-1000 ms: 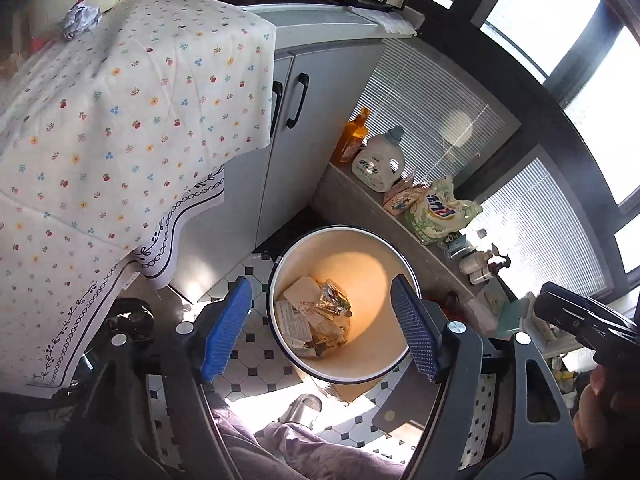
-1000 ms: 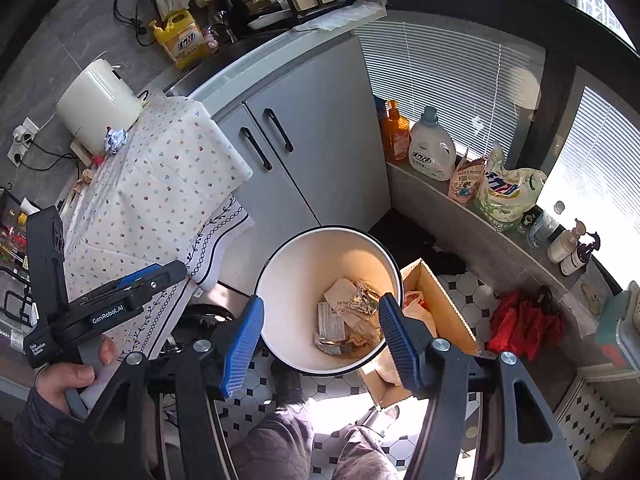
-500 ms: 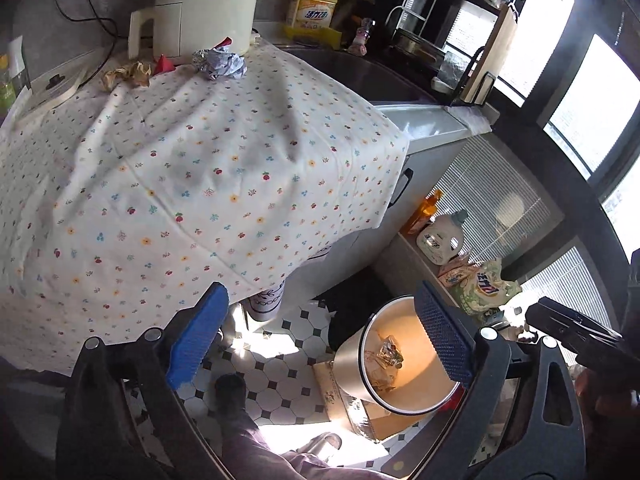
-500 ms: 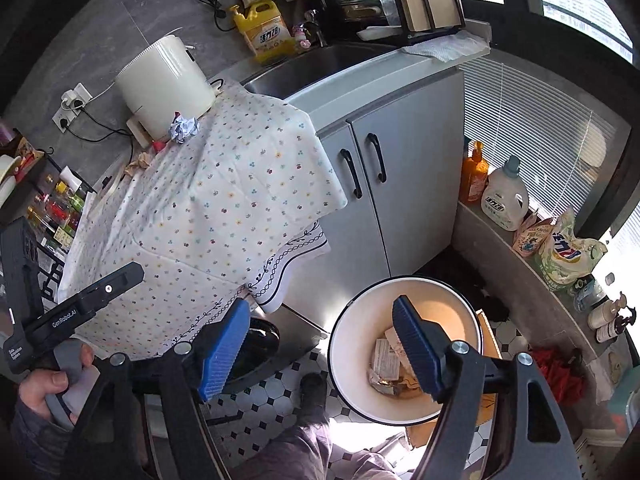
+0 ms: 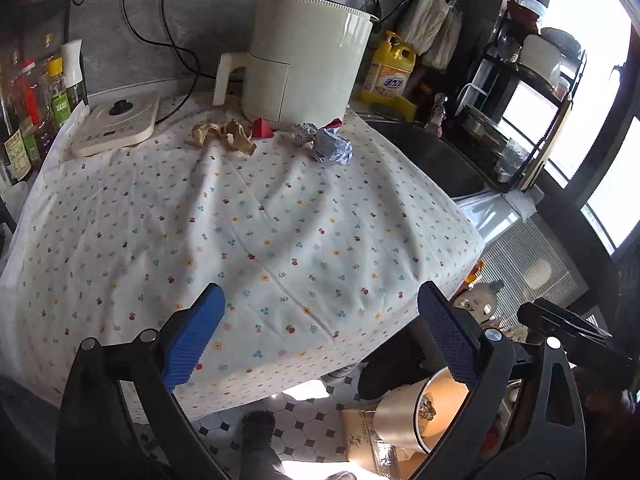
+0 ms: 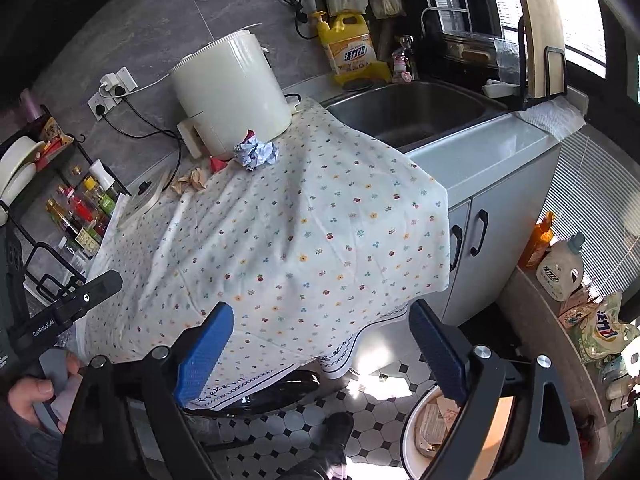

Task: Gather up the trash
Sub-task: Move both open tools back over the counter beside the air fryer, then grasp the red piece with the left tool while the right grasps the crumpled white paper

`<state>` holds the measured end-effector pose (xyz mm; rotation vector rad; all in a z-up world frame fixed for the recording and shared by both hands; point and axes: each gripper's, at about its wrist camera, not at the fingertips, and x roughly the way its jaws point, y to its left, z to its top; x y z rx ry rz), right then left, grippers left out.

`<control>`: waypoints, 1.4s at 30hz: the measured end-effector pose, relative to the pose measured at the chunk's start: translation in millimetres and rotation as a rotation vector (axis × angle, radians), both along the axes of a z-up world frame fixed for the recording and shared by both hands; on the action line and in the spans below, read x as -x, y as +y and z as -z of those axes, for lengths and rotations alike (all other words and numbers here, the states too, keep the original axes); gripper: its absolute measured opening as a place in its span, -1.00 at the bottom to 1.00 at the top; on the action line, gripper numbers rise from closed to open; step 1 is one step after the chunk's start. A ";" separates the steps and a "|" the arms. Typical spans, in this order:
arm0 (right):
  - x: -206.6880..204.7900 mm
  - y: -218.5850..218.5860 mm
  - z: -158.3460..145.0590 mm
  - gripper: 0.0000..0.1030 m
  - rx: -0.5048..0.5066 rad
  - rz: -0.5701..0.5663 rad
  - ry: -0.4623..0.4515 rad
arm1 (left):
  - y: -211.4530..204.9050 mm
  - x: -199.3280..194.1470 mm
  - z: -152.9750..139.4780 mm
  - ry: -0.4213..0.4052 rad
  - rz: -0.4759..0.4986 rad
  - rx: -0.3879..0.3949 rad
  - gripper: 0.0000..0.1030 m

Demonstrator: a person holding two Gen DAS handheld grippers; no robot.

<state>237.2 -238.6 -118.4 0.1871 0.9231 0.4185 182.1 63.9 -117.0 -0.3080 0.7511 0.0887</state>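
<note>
Trash lies at the far edge of the flowered tablecloth (image 5: 240, 232): a crumpled blue-white paper ball (image 5: 332, 147) (image 6: 256, 154), a foil ball (image 5: 303, 133), a brown crumpled paper (image 5: 224, 134) (image 6: 190, 181) and a red scrap (image 5: 262, 127) (image 6: 218, 163). The bin (image 5: 400, 420) (image 6: 412, 432) stands on the floor at the lower right with trash inside. My left gripper (image 5: 320, 336) is open and empty over the near table edge. My right gripper (image 6: 320, 352) is open and empty over the table's near corner.
A white air fryer (image 5: 300, 60) (image 6: 228, 92) stands behind the trash. A flat white appliance (image 5: 116, 124) lies at the left, with bottles (image 5: 40, 96) beyond it. A sink (image 6: 412, 112) and yellow detergent jug (image 6: 352, 52) are to the right. A cardboard box (image 5: 360, 436) sits by the bin.
Both grippers have risen from over the bin and swung up toward the table. The table top and its trash have come into view; the bin has slid to the lower right.
</note>
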 end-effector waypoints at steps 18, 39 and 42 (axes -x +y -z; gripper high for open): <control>-85.7 135.6 -23.9 0.75 0.011 -0.022 -0.063 | 114.4 -84.1 -15.3 -0.088 -0.002 -0.010 0.86; -160.8 163.0 -24.6 0.69 0.042 0.115 -0.067 | 145.6 -255.7 19.7 0.059 0.196 0.033 -0.18; -175.2 173.1 -17.9 0.61 0.055 0.096 -0.052 | 151.3 -277.7 30.9 0.106 0.207 0.050 -0.23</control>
